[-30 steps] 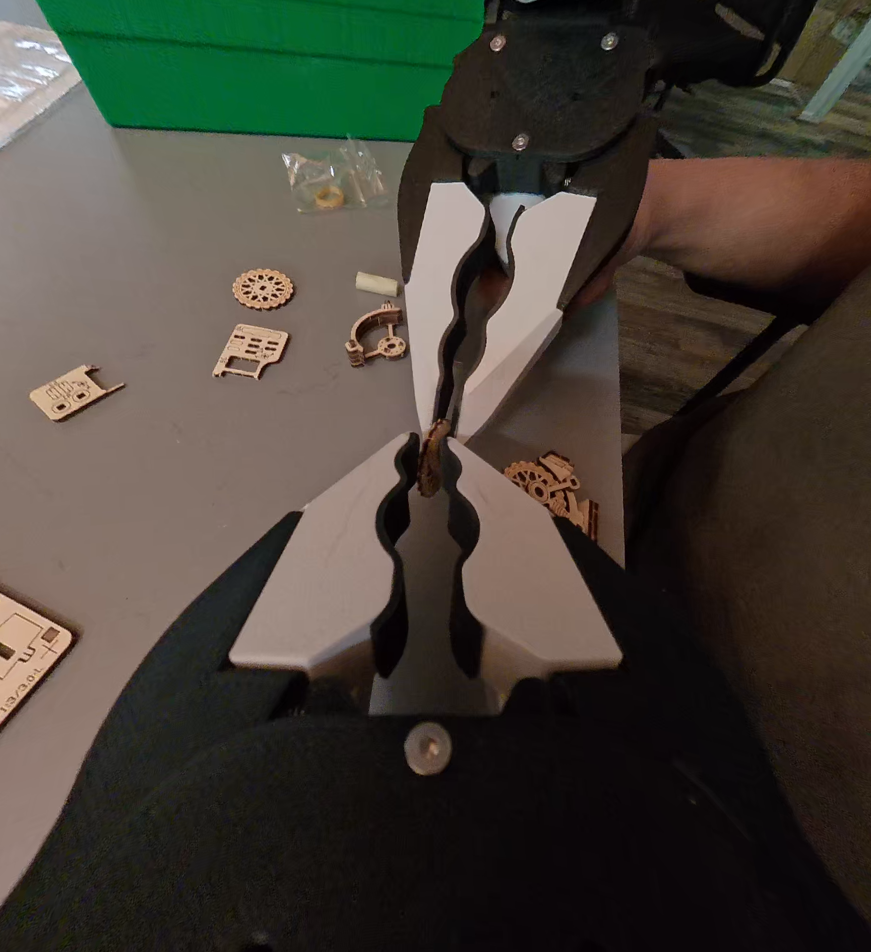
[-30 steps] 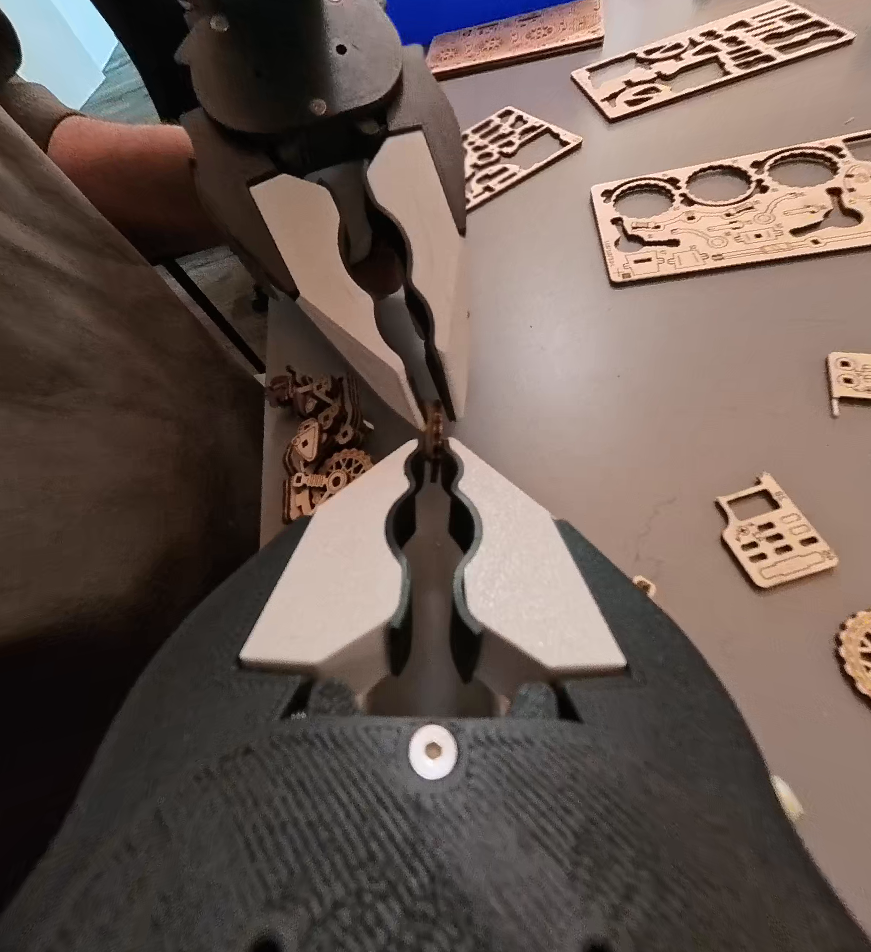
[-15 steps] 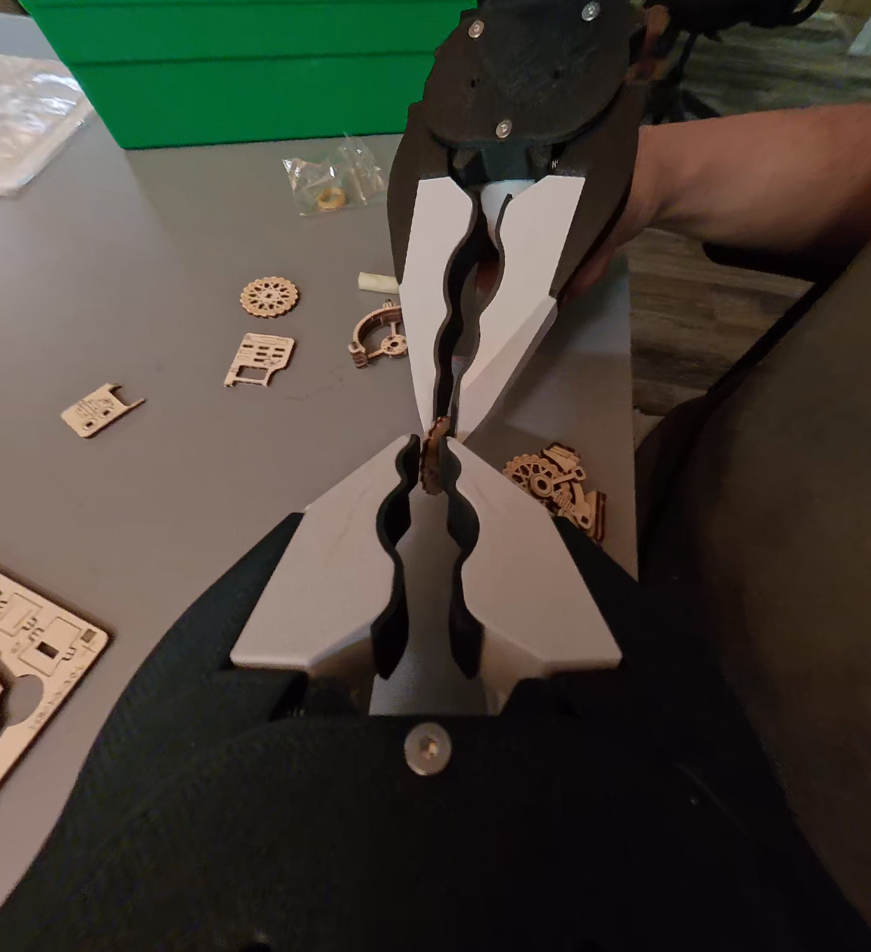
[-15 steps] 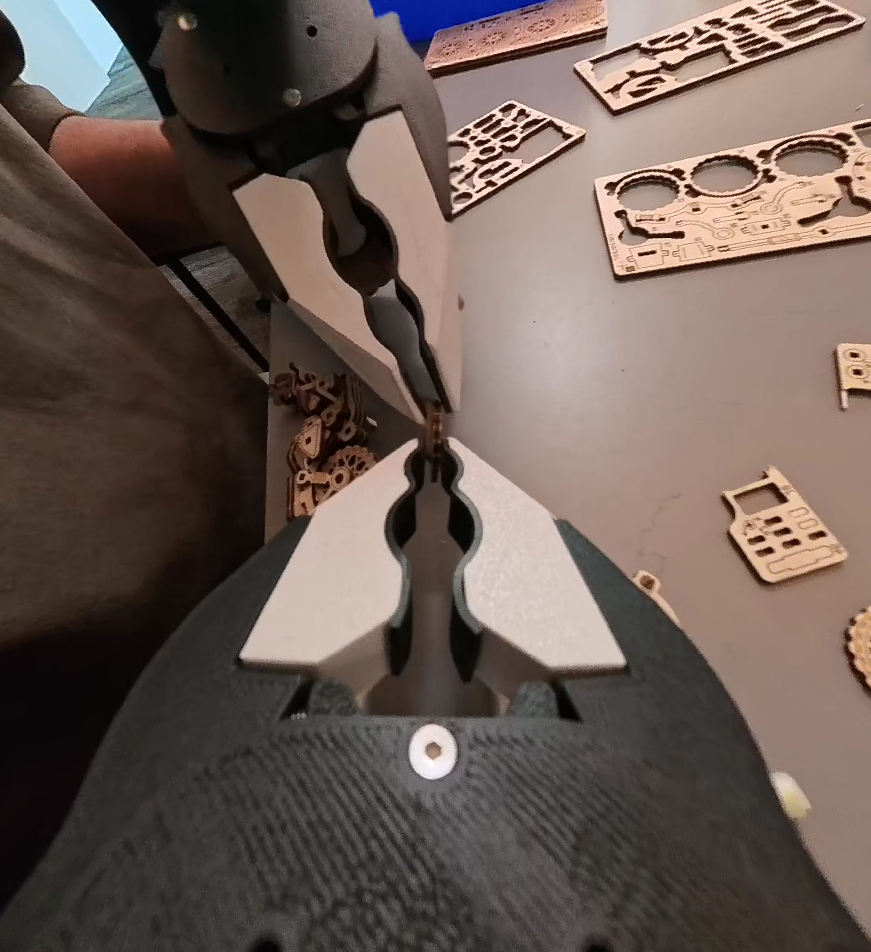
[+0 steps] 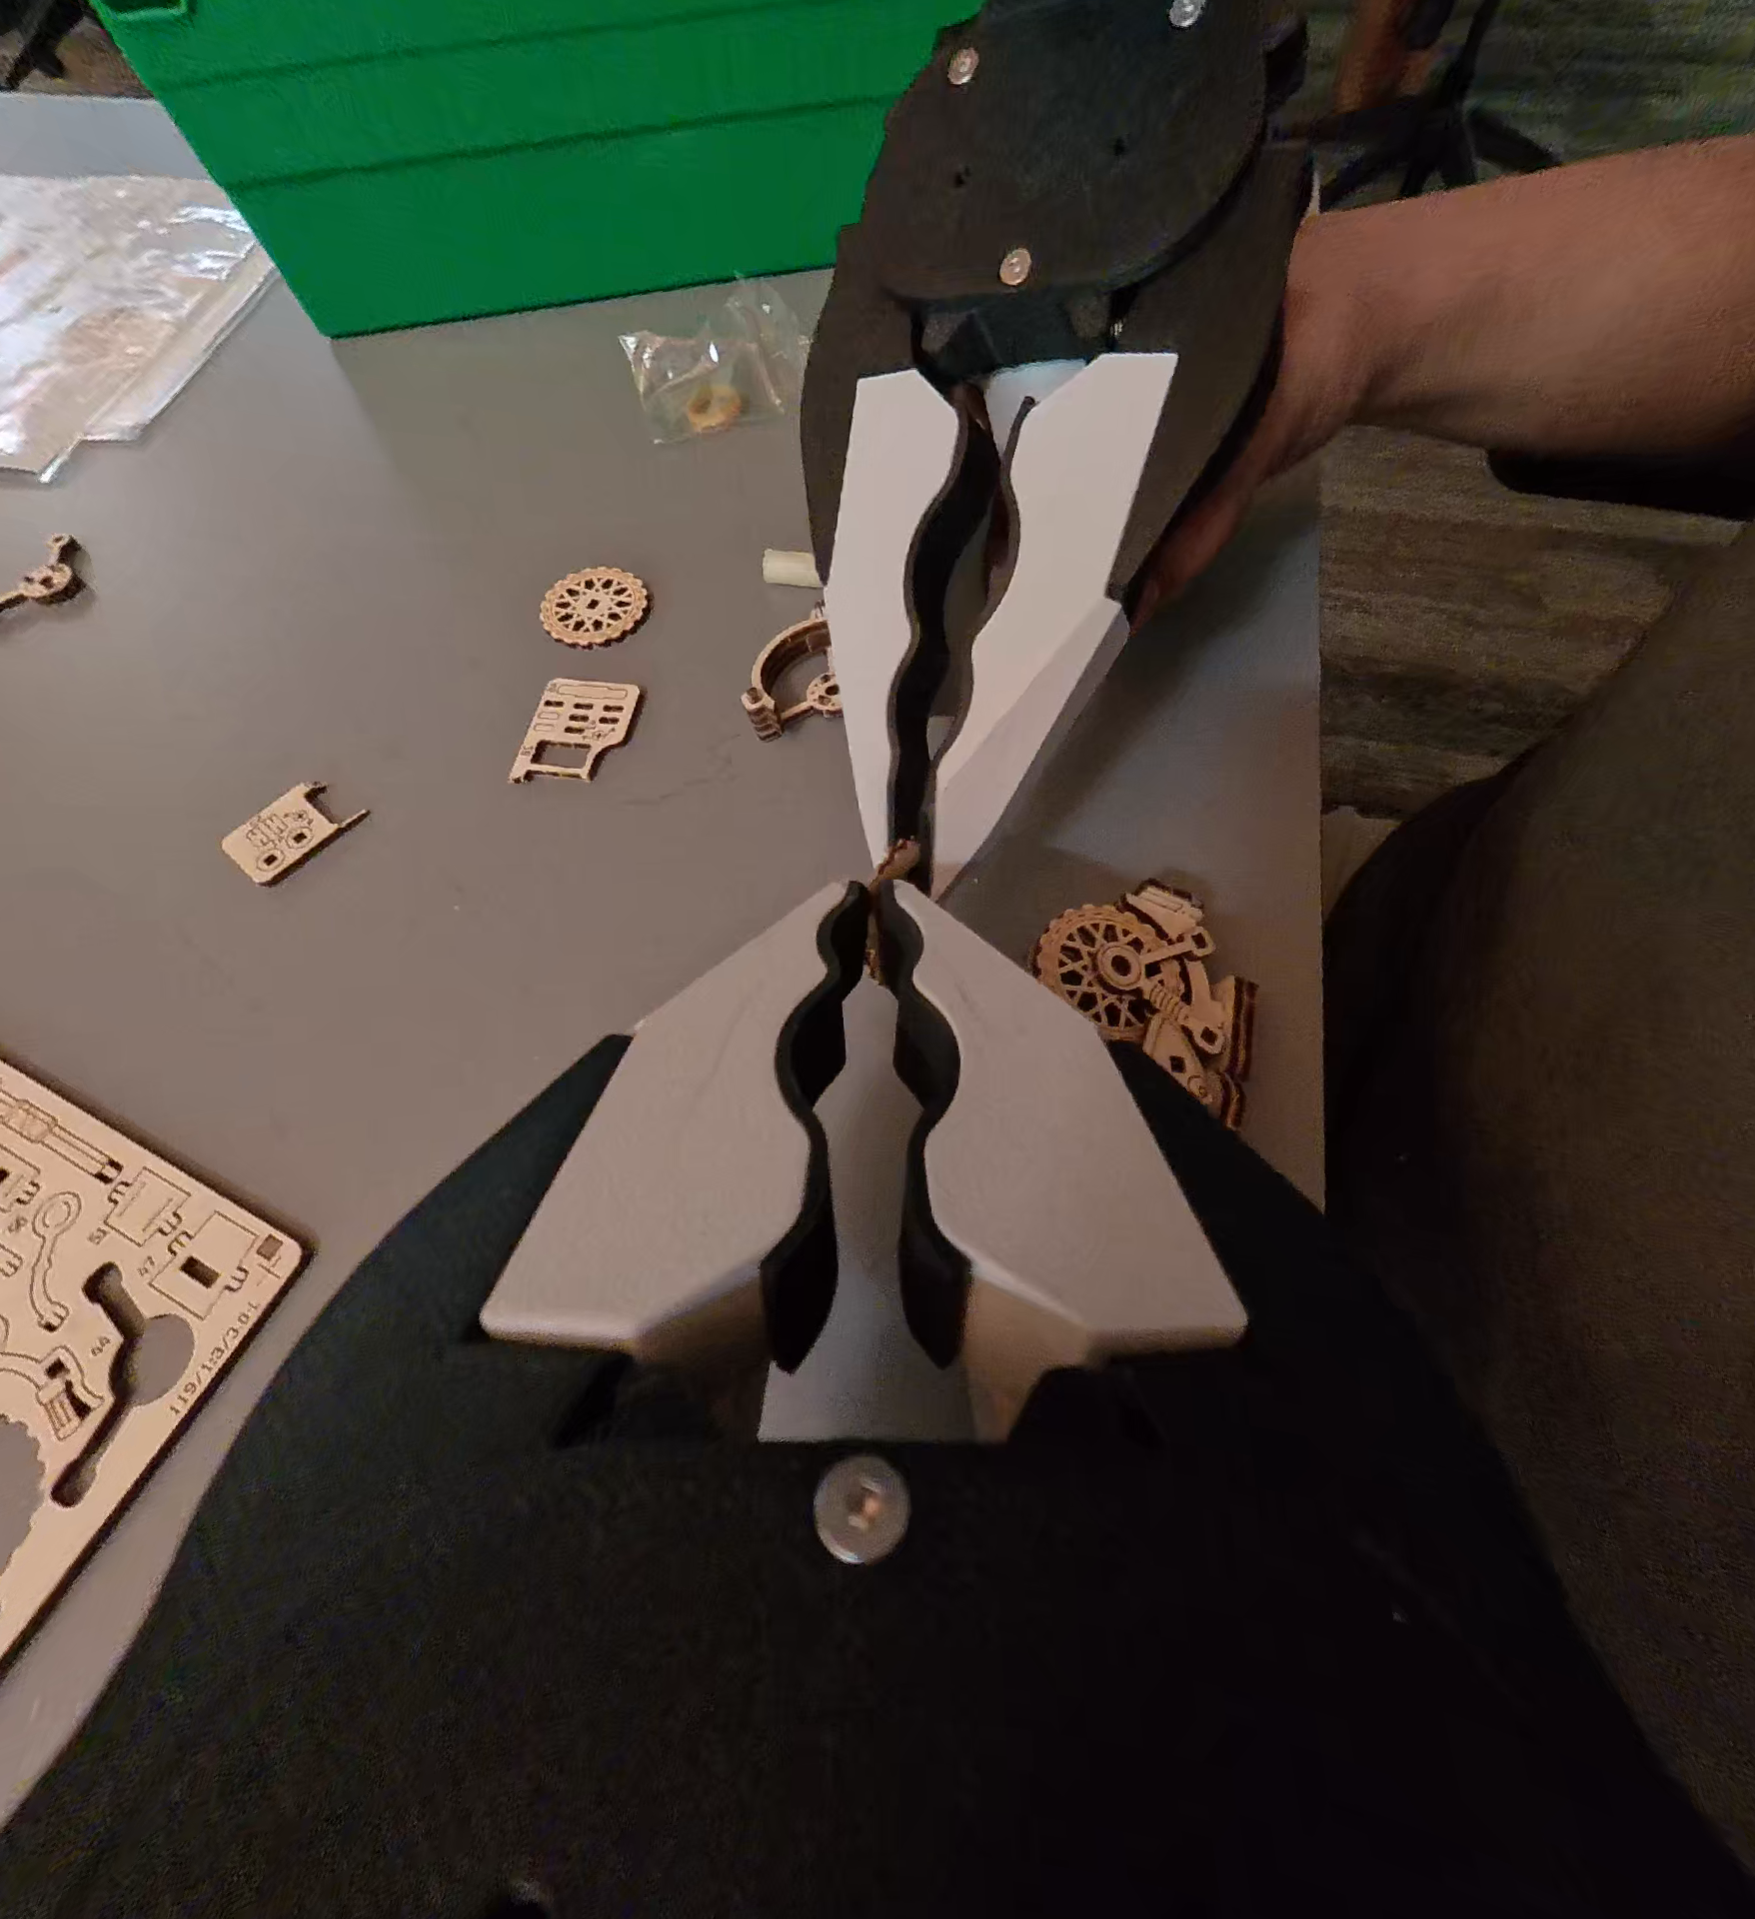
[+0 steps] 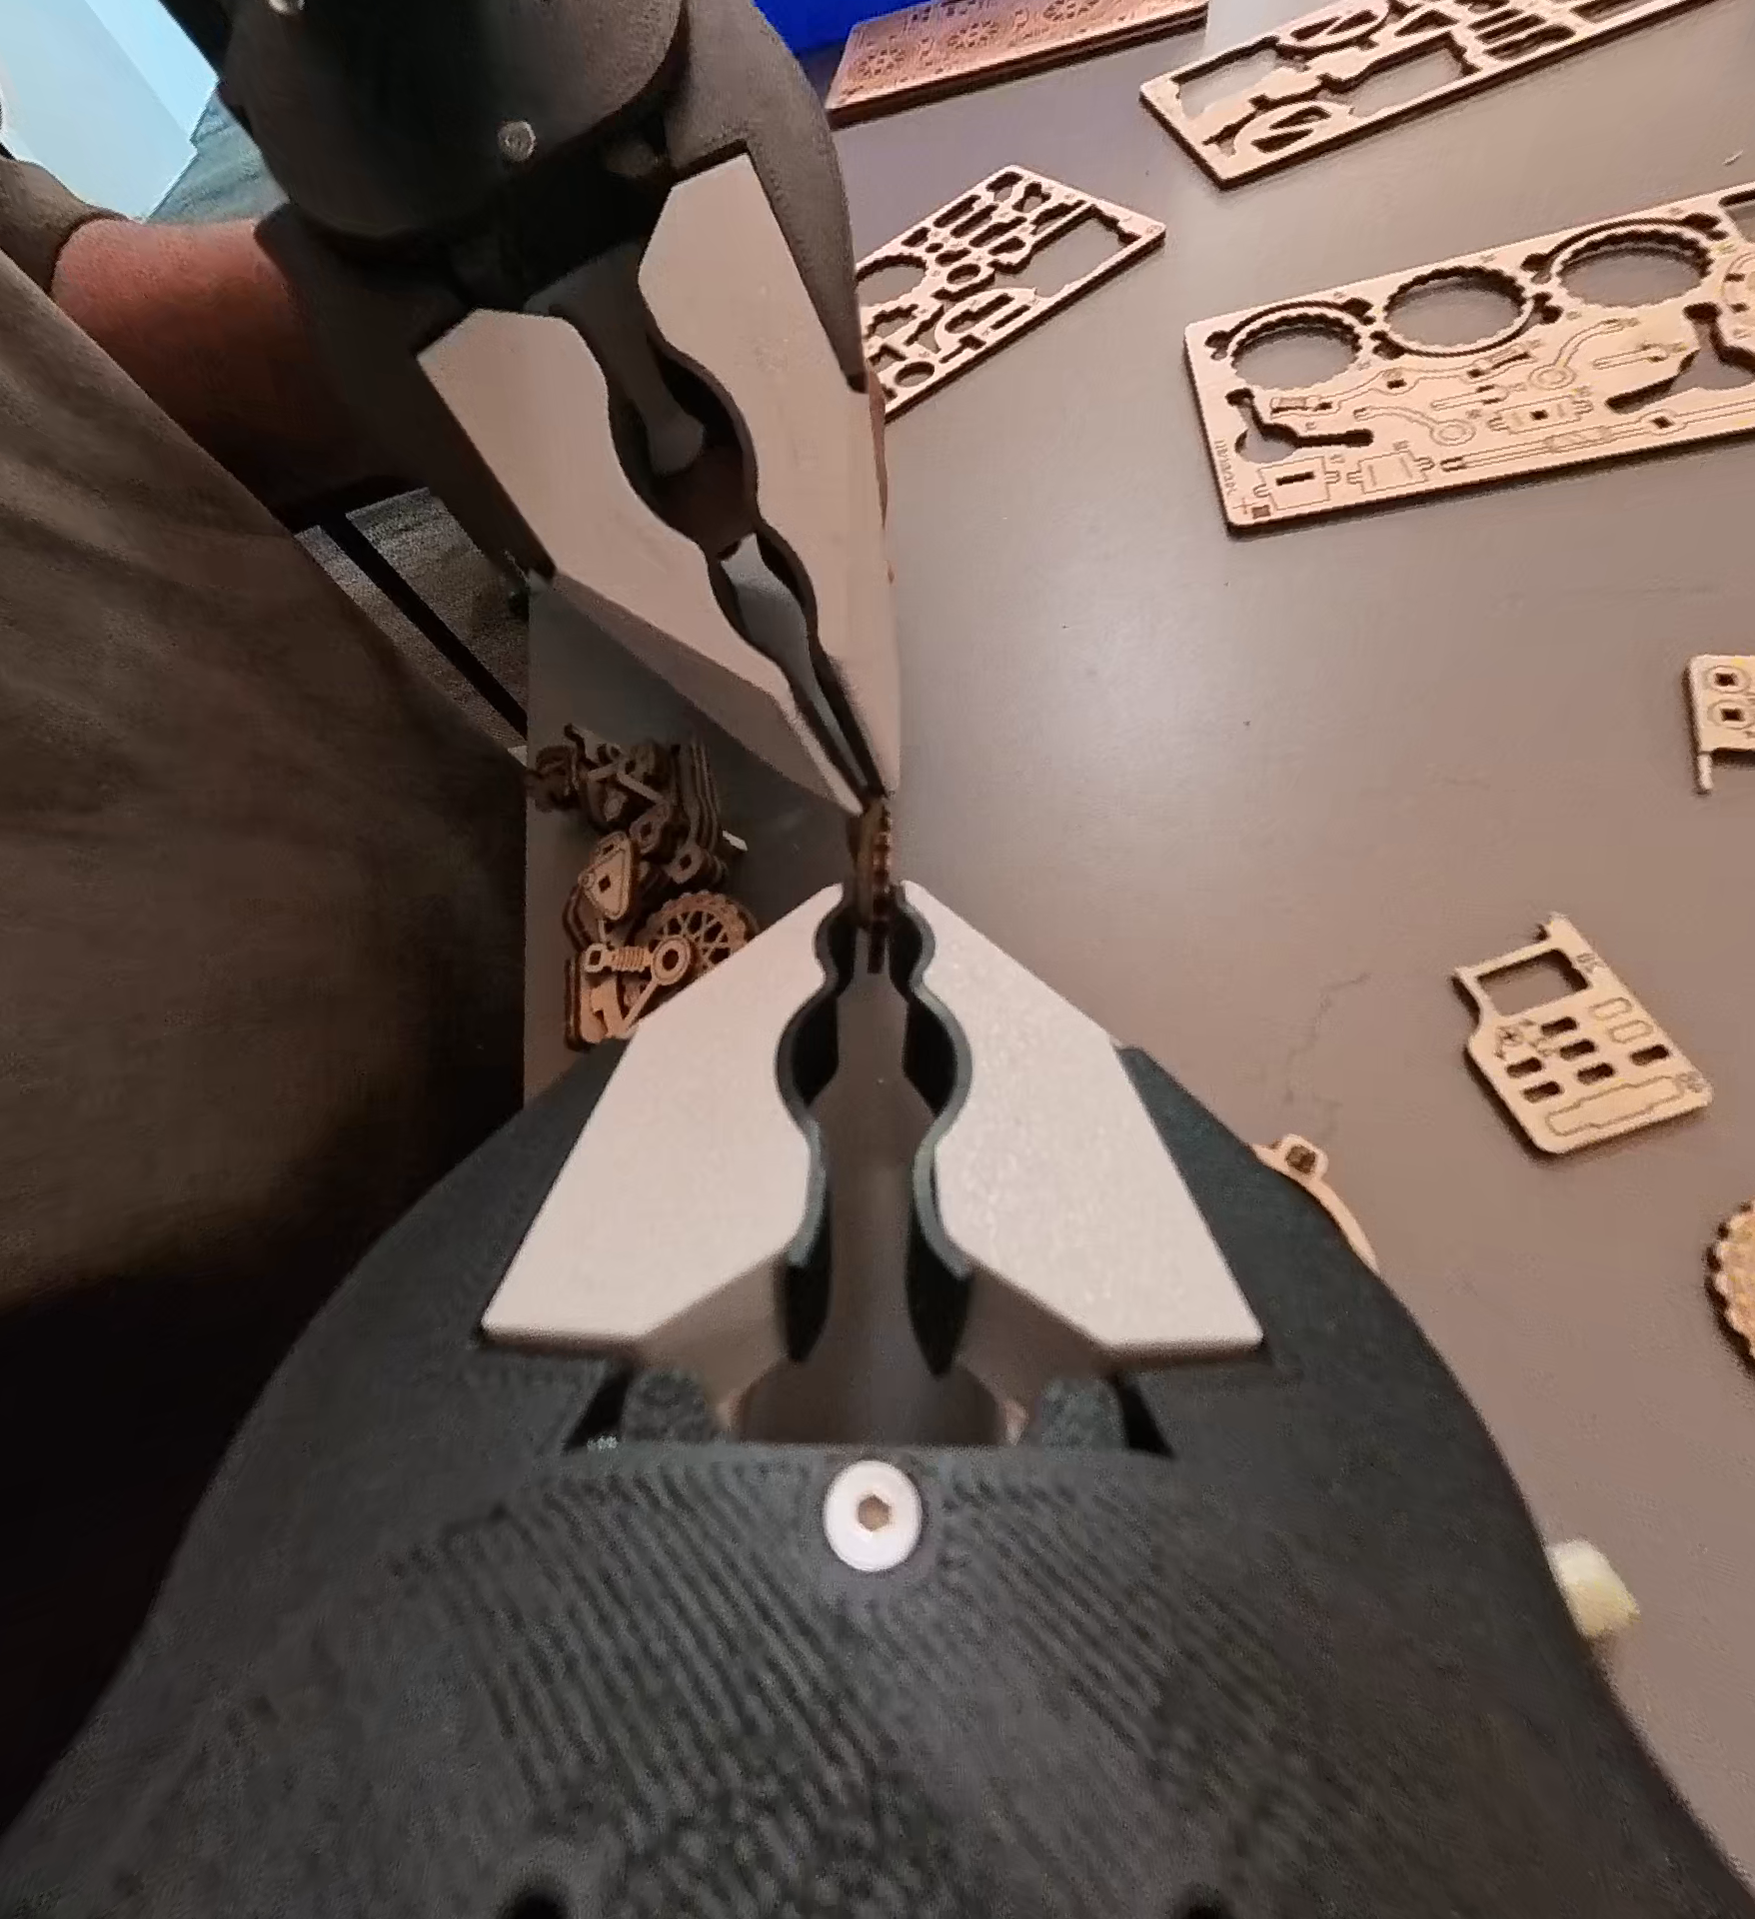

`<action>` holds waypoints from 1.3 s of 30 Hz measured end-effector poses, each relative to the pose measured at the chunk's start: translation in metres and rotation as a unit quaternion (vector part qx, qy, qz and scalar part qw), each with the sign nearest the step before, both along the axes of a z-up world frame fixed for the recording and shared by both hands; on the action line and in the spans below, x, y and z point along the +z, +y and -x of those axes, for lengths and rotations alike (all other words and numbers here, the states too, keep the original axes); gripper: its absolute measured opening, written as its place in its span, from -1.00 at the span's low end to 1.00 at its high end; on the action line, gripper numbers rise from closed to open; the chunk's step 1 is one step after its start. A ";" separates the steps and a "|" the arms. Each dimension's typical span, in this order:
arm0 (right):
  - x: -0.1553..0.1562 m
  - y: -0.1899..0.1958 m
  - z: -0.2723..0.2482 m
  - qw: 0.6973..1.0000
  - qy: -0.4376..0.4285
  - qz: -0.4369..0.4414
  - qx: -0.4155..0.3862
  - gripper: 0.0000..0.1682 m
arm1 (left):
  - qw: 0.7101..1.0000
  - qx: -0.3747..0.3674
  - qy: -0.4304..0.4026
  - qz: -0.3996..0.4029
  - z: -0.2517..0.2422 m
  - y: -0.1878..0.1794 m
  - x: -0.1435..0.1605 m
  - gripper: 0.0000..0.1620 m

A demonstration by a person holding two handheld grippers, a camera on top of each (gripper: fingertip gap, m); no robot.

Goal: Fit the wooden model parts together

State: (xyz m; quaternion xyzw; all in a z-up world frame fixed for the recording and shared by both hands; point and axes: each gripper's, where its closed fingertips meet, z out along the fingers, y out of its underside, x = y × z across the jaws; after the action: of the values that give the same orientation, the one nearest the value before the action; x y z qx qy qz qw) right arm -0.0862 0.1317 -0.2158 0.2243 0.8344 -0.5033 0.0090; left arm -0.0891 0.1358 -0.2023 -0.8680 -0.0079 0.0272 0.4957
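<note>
Above the near edge of the grey table (image 5: 354,935), we find both grippers meeting tip to tip. Our left gripper (image 5: 879,914) is pressed together on a small wooden piece (image 5: 875,940), seen edge-on at its tips. Our right gripper (image 6: 868,914) likewise pinches a thin toothed wooden piece (image 6: 870,862) at the very end of its fingers. From the left wrist view the right gripper's tips (image 5: 910,831) carry a sliver of wood that touches or nearly touches ours; we cannot tell whether the two pieces are already engaged or merely abutting.

A partly built model (image 5: 1149,987) lies just beside the grippers at the table edge. Loose cut parts, a spoked wheel (image 5: 595,609) and a slotted plate (image 5: 574,729), lie well apart, along with an emptied sheet (image 6: 1517,363).

We judge the risks as follows. Both holds sit at the extreme tips, so any sideways push could twist a piece out of the pinch. Misaligned slots, forced together, could snap the thin wood. A dropped piece this close to the edge may fall off the table.
</note>
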 end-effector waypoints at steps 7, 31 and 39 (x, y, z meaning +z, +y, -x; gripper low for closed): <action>0.007 0.000 0.000 1.000 -0.005 0.026 -0.002 -0.95 | 0.999 0.011 -0.040 -0.034 0.002 0.002 0.010 -1.00; 0.004 -0.003 -0.009 0.999 -0.002 0.015 0.028 -0.95 | 0.993 -0.020 -0.118 -0.001 -0.012 -0.001 -0.005 -0.97; 0.009 -0.003 -0.004 0.999 0.031 0.017 0.015 -0.93 | 0.991 -0.024 -0.128 -0.001 -0.014 -0.002 -0.003 -0.99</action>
State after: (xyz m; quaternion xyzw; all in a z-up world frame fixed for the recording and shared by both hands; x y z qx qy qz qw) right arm -0.0819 0.1285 -0.2071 0.1956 0.8288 -0.5242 -0.0048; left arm -0.0755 0.1341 -0.2054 -0.8639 -0.0509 -0.0962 0.4919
